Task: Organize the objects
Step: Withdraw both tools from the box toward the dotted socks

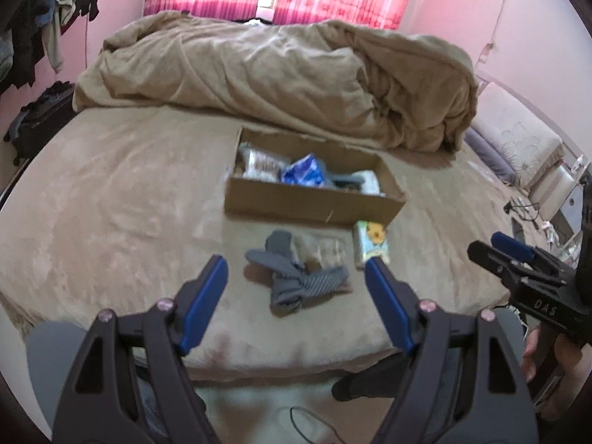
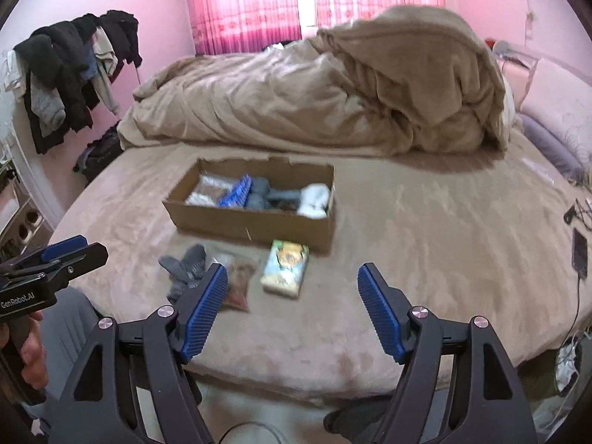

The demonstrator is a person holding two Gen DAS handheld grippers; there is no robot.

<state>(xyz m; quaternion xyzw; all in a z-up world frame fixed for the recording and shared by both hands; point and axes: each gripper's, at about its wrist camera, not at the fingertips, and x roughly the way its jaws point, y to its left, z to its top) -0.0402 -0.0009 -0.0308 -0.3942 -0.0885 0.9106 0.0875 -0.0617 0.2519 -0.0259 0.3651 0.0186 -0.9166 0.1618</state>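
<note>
Both grippers hang over the near edge of the bed, empty. The left gripper point(image 1: 296, 296) has its jaws spread wide with nothing between them, and the grey socks point(image 1: 292, 277) lie on the bed cover point(image 1: 111, 192) straight ahead at twelve o'clock, apart from the pads. The right gripper point(image 2: 292, 307) stands equally agape, gripping nothing, bare cover showing between its blue pads.

The cardboard box point(image 2: 251, 222) sits further up the bed, already holding a blue packet, grey rolled socks and a white bundle, so it reads as the collecting place. Three things remain outside it: the socks, a clear bag of something brown point(image 2: 236, 281) just beside them, and a small printed carton point(image 2: 285, 268) at about three o'clock from that bag, close to the box's front wall. They lie in a loose row before the box, probably to keep each pick short.

The crumpled duvet point(image 1: 281, 77) is heaped beyond the box. Judging by the aim, the left gripper looks lined up for the socks
</note>
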